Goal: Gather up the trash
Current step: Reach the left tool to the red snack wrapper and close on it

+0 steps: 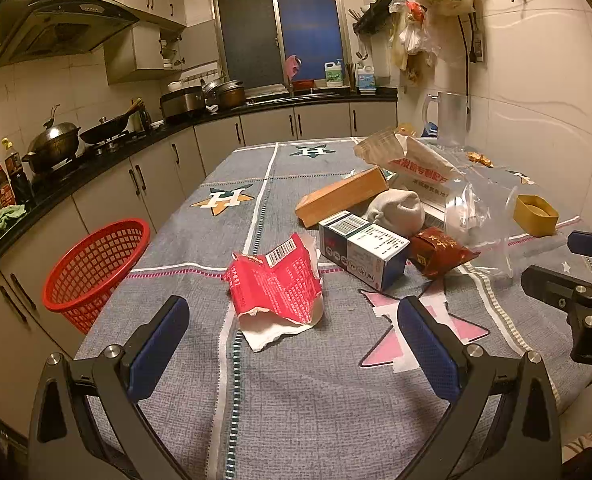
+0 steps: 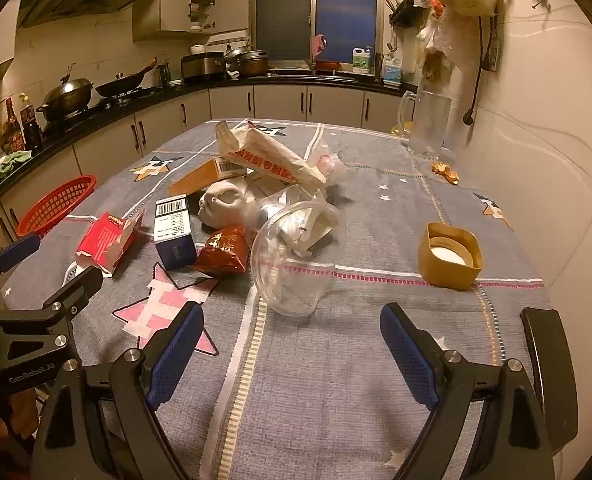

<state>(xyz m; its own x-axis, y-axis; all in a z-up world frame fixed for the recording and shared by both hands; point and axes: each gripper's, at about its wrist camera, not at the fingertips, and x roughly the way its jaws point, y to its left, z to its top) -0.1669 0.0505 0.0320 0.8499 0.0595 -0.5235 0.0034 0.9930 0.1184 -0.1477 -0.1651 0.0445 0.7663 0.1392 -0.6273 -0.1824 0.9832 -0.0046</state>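
Spread wide and holding nothing, the left gripper (image 1: 294, 344) fills the bottom of the left wrist view, its blue pads above the grey star-patterned tablecloth (image 1: 296, 400). Just beyond the fingers, at centre frame, lies a torn red wrapper (image 1: 276, 284) on white paper. Right of it sit a blue-and-white carton (image 1: 361, 249), a dark red packet (image 1: 439, 254), a clear plastic cup (image 1: 481, 216) and a long orange box (image 1: 341, 196). A red basket (image 1: 96, 270) stands at the left edge of the table.

From the right wrist view, the right gripper (image 2: 292, 352) is likewise wide apart and empty, low in the frame. The clear plastic cup (image 2: 297, 254) lies on its side just ahead at centre, with a yellow lid (image 2: 449, 256) at right and the red basket (image 2: 58, 204) far left.
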